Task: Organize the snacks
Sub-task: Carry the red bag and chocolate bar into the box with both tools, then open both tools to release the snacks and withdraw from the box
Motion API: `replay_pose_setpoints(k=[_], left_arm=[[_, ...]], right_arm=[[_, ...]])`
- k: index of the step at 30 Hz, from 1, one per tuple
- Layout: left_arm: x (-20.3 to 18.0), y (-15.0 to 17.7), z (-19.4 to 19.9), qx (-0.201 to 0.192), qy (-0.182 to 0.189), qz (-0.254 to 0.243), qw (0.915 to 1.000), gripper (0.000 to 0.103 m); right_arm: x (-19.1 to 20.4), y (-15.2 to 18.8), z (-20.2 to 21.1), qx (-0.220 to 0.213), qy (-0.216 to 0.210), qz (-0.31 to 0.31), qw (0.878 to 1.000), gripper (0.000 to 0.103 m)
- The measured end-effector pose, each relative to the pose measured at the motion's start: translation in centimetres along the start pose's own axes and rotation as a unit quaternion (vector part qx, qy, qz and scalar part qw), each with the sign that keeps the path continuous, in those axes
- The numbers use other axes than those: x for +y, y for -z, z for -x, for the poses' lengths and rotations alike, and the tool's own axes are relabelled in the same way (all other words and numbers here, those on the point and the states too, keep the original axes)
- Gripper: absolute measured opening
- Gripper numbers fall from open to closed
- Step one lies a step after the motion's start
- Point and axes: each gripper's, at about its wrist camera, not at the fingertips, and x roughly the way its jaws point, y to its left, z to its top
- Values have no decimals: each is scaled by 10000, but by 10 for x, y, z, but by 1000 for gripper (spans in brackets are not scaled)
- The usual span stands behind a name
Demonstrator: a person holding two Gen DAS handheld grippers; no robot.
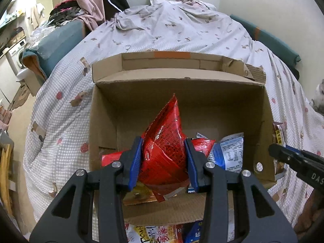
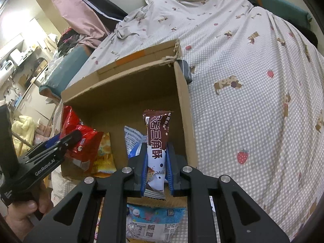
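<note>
Your left gripper (image 1: 164,162) is clamped on a red snack bag (image 1: 164,141), its 2 blue pads (image 1: 136,162) pressing the bag's crumpled sides. The bag stands tilted, its pointed top corner rising above the fingers, and it hangs over the open cardboard box (image 1: 105,109), low inside the near half. Beneath it in the box lie another red packet (image 1: 109,159), an orange-yellow packet (image 1: 139,194) and a blue-and-white packet (image 1: 230,151) at the right.

Your right gripper (image 2: 157,162) is closed on a brown-and-white wafer packet (image 2: 157,139) with large white characters on it. The packet stands upright between the pads, its brown crimped top above the fingertips and its bottom seam below them. It sits just inside the box's right wall (image 2: 185,111), above the near edge.

In the right wrist view, your left gripper (image 2: 66,139) enters from the left with your hand (image 2: 24,214) on its handle; the red bag is partly hidden behind it. In the left wrist view, the right gripper's tip (image 1: 283,151) shows at the right edge, beside the box wall.

More snack packets (image 2: 154,220) lie in front of the box, under the gripper frames. The box rests on a bed with a checked cover (image 2: 253,101) printed with dogs and strawberries. A teal cushion (image 1: 58,44) lies at the left of the bed.
</note>
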Motion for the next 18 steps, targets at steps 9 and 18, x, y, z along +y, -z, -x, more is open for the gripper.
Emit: replay_pose_setpoints(k=[9,18], left_arm=[[0,2,-5,83,147,60,9998,38],[5,4,-2,130,258,118,9995,39]], right_arm=[[3,3,-7,122,-29,4,9999,17],[1,2,-5,55,-94,-118,9999,21]])
